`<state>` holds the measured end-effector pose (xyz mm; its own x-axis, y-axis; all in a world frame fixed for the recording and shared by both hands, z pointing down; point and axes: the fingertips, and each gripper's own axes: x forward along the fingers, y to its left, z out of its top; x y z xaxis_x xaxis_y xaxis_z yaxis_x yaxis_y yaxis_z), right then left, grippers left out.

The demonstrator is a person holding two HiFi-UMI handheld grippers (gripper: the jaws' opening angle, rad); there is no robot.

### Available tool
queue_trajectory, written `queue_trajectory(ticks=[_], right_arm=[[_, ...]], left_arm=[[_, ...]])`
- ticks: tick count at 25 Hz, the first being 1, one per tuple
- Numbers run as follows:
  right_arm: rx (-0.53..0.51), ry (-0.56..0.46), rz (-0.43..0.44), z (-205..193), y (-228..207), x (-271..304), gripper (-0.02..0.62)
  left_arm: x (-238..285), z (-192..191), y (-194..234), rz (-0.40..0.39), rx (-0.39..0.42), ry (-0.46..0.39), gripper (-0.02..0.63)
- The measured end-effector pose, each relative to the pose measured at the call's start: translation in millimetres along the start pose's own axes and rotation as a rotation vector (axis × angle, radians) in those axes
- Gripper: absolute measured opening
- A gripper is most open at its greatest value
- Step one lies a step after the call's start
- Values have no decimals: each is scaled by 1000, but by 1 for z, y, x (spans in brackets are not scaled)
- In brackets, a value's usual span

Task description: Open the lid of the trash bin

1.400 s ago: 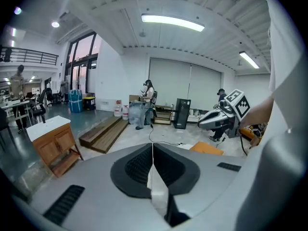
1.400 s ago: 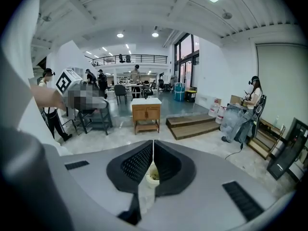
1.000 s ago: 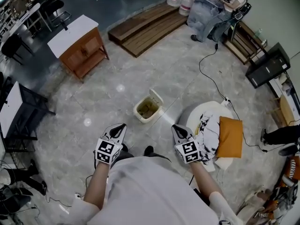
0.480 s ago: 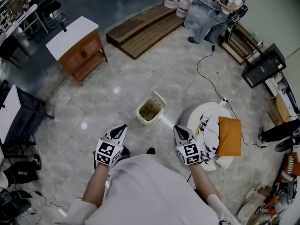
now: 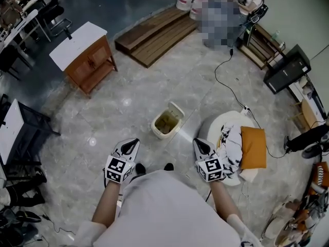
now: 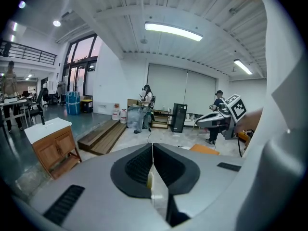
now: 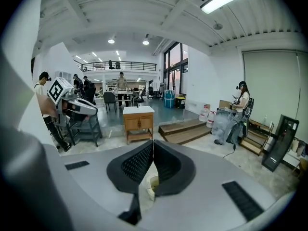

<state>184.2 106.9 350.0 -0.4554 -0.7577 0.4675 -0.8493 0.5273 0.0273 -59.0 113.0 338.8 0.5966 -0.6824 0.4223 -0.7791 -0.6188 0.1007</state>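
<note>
- Left gripper (image 5: 134, 142): jaws together, the pads meeting along a thin seam in its own view, with nothing between them.
- Right gripper (image 5: 198, 142): jaws also closed tip to tip and empty. A slot below the tips lets a bit of the bin show through, but the pads do not touch it.
- Both are held close to the person's body, pointing forward and a little down, one to each side of the bin's line. I read this as a resting carry rather than a reach, since neither is near the bin.
- Bin (image 5: 159, 131): it stands on the floor ahead of the grippers, well apart from both. Its lid (image 5: 176, 108) is tipped up at the far edge and the yellowish inside shows, so the task looks already done.
- Right of the bin is a white seat (image 5: 218, 126) with a patterned cloth (image 5: 229, 148) and an orange cushion (image 5: 253, 147). A cable (image 5: 230, 89) runs past it across the floor.
- Farther out are a cabinet (image 5: 87, 55) to the left and planks (image 5: 154, 32) beyond.
- Hard to tell: what lies in the bin and how the lid is hinged, as both are too small to make out.
- Hidden: the person's body covers the floor under the grippers, and only shoe tips show. Each gripper's own body fills the lower half of its view.
</note>
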Motion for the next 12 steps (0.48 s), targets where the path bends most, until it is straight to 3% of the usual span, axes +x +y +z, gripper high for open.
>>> queue_trajectory(ticks=[12], right_arm=[[-1, 8, -12, 3, -1, 9, 31]], left_arm=[[5, -1, 11, -6, -11, -5, 21]])
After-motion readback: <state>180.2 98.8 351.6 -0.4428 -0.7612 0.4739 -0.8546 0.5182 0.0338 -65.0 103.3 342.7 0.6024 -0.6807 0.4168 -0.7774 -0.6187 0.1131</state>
